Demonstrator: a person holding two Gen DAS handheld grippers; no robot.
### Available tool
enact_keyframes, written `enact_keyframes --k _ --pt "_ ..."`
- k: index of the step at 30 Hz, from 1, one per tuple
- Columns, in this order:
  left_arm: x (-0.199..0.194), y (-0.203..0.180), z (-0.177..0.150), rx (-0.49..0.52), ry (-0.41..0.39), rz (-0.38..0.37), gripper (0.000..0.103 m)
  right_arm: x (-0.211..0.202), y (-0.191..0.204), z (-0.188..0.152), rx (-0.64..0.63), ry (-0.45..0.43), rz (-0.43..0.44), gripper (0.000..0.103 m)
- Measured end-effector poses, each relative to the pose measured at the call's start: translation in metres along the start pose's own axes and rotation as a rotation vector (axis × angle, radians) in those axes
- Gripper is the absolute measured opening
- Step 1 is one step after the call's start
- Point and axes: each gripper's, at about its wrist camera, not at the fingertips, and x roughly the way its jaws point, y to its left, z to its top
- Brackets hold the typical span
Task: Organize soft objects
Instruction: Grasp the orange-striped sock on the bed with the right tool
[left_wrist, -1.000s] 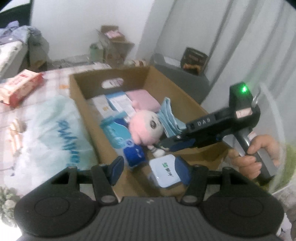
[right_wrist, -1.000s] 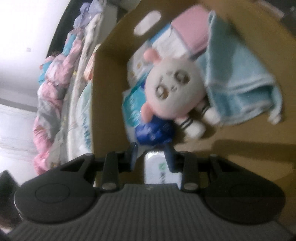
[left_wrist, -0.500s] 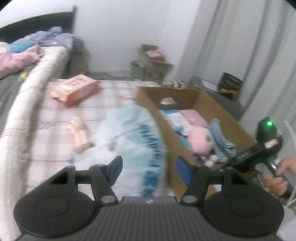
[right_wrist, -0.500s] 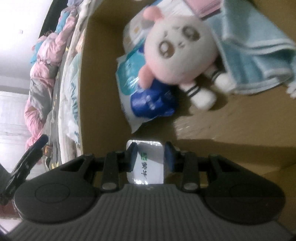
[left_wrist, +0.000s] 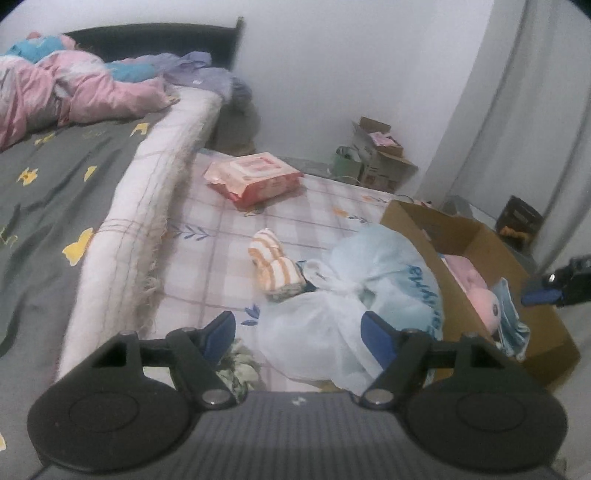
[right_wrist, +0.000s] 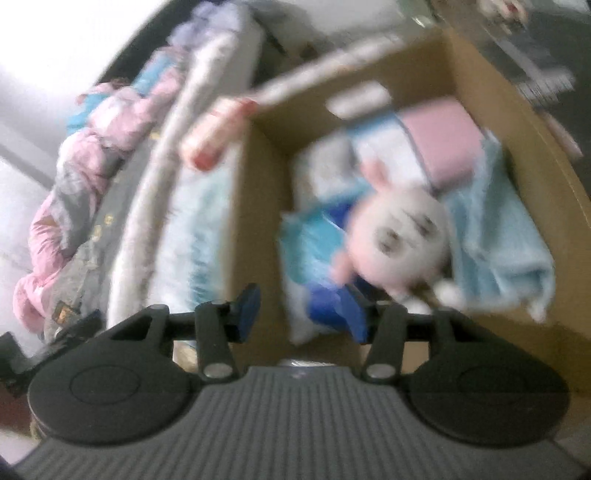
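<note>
We find the brown cardboard box (right_wrist: 258, 229) already holding a pink plush doll (right_wrist: 399, 240) and a light-blue towel (right_wrist: 498, 236); beside that box, an orange-striped folded cloth (left_wrist: 275, 267), a pale-blue plastic bag (left_wrist: 354, 295) and a red wipes pack (left_wrist: 255, 177) remain. Both the left hand-held gripper (left_wrist: 297, 334) and the right hand-held gripper (right_wrist: 303, 314) are spread, empty.

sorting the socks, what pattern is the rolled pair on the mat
Orange and white stripes, clearest in the left wrist view.

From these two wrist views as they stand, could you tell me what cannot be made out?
- Left wrist view: most of the cardboard box interior, hidden by its near wall.
- Left wrist view: contents of the pale plastic bag, too cloudy to see through.
- Right wrist view: print on the blue packets beside the plush doll, lost to motion blur.
</note>
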Motion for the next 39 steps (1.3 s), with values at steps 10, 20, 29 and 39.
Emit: enact_keyframes --k 10,20,29,39 --pt "0.070 0.004 0.041 0.046 0.040 -0.046 0.071 0.108 0.147 0.055 -0.278 0.130 0.098 0.050" --pt "0.181 0.029 0.063 -0.008 0.250 -0.060 0.069 0.280 0.197 0.122 -0.255 0.319 0.022 0.049" --pt "0.221 0.058 0.064 -0.142 0.338 -0.095 0.064 0.363 0.174 0.121 -0.168 0.451 -0.043 0.049" --pt "0.183 0.046 0.087 -0.109 0.231 -0.045 0.052 0.343 0.182 0.119 -0.146 0.398 0.058 0.038"
